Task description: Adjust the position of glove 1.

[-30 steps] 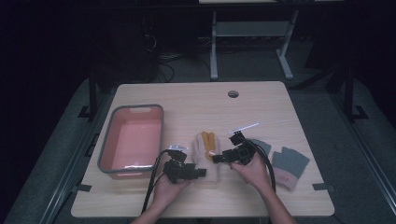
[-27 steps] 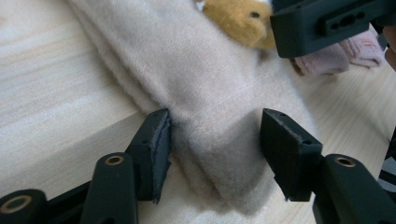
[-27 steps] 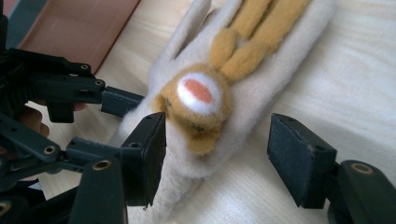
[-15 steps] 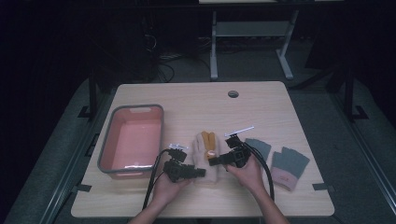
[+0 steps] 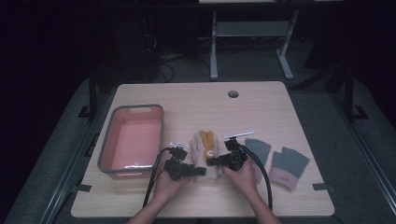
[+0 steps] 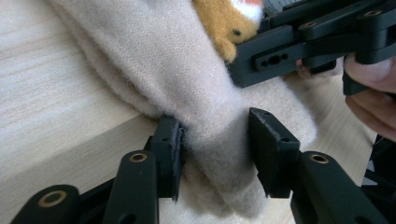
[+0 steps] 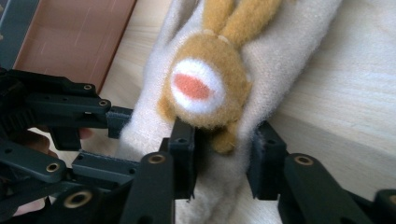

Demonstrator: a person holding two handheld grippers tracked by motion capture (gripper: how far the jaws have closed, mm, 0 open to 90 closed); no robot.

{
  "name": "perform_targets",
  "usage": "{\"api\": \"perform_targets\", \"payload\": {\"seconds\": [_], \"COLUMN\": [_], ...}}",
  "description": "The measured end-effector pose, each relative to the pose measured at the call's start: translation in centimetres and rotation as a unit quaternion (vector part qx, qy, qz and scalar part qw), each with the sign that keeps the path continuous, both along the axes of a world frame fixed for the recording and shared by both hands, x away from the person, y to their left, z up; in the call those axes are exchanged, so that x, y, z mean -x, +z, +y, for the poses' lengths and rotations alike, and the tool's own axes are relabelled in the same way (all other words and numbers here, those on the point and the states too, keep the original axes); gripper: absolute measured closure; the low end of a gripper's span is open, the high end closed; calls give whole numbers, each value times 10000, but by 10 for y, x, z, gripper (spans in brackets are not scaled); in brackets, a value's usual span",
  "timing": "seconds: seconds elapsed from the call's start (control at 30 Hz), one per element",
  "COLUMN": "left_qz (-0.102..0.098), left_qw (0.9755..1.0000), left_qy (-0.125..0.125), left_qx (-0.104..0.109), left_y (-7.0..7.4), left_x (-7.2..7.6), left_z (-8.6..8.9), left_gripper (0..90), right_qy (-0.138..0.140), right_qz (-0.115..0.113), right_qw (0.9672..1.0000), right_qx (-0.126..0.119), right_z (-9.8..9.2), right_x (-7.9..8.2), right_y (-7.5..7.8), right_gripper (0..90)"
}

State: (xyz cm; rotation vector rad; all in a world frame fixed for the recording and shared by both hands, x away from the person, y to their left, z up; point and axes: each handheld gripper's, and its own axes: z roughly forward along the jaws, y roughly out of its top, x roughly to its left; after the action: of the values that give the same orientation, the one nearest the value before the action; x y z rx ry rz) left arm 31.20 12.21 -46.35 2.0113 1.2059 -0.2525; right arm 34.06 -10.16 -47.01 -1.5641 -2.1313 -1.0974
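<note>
Lying between both grippers' closing jaws, cream glove (image 5: 205, 154), cuff pinched

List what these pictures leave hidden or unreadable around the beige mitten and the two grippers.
- Beige mitten: in the high view its near end is covered by the left gripper and right gripper.
- Left gripper view: the mitten's tip is cut off by the top edge.
- Right gripper view: the orange ears run off the top edge.
- Pink bin: its far wall is too dim to read.

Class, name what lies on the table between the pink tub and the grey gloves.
The beige glove with a brown animal patch, gripped by both grippers, seen in the high view.
</note>
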Motion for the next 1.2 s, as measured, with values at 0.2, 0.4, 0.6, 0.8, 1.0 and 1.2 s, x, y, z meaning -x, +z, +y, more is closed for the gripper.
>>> {"api": "perform_targets", "payload": {"seconds": [0.2, 0.4, 0.6, 0.8, 1.0, 1.2], "left_qz": [23, 17, -1, 7, 25, 139], "left_qw": [10000, 10000, 10000, 10000, 10000, 9996], "left_qy": [13, 22, 26, 22, -14, 90], "left_qx": [73, 87, 79, 69, 51, 239], "left_y": [-1, -2, -2, -2, -2, -3], "left_x": [-2, -1, -1, -1, -2, -3], "left_z": [1, 2, 2, 2, 1, 3], "left_gripper": [608, 622, 623, 624, 629, 649], "right_qy": [-123, -111, -13, 6, -82, -131], "right_qz": [127, 181, 188, 156, -2, 261], "right_qw": [9998, 9997, 9996, 9998, 9999, 9992], "right_qx": [-122, -157, -215, -145, -73, -262], "right_z": [0, -6, -12, -12, -3, -4], "right_x": [0, -1, 0, 3, 2, 0], "right_y": [-3, -1, 0, 1, -2, -4], "right_gripper": [727, 649, 568, 574, 692, 796]}}
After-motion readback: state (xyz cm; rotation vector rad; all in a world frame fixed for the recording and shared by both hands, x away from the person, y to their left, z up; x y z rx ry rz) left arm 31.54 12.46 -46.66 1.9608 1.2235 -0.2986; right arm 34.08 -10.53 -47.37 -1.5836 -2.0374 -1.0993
